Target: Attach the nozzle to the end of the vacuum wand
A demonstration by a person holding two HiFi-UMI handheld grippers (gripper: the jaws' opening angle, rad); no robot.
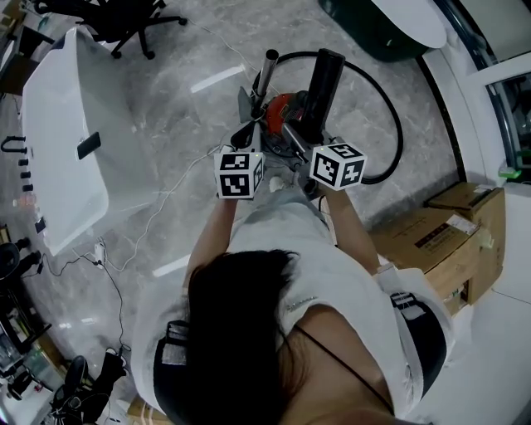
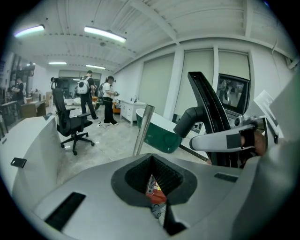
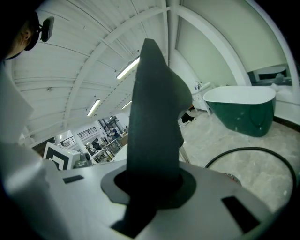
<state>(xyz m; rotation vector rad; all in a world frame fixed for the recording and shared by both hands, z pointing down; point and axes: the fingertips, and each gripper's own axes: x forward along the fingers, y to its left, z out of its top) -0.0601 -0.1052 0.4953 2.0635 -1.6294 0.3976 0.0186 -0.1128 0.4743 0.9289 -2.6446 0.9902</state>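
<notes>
The silver vacuum wand (image 1: 267, 70) rises from the red vacuum body (image 1: 278, 109) ahead of both hands. My right gripper (image 1: 304, 124) is shut on the black nozzle (image 1: 323, 83), which stands up beside the wand, to its right and apart from it. In the right gripper view the nozzle (image 3: 152, 122) sticks up out of the right gripper (image 3: 150, 187). My left gripper (image 1: 246, 138) sits low at the wand's base with its jaws shut. In the left gripper view the wand (image 2: 143, 129) stands beyond the left gripper (image 2: 159, 208), with the nozzle (image 2: 211, 117) to its right.
A black hose (image 1: 397, 108) loops over the marble floor on the right. A white tub (image 1: 58, 149) and an office chair (image 1: 137, 21) stand at the left, a dark green tub (image 1: 377, 25) at the top, cardboard boxes (image 1: 452, 236) at the right. Thin cables (image 1: 162, 199) trail over the floor.
</notes>
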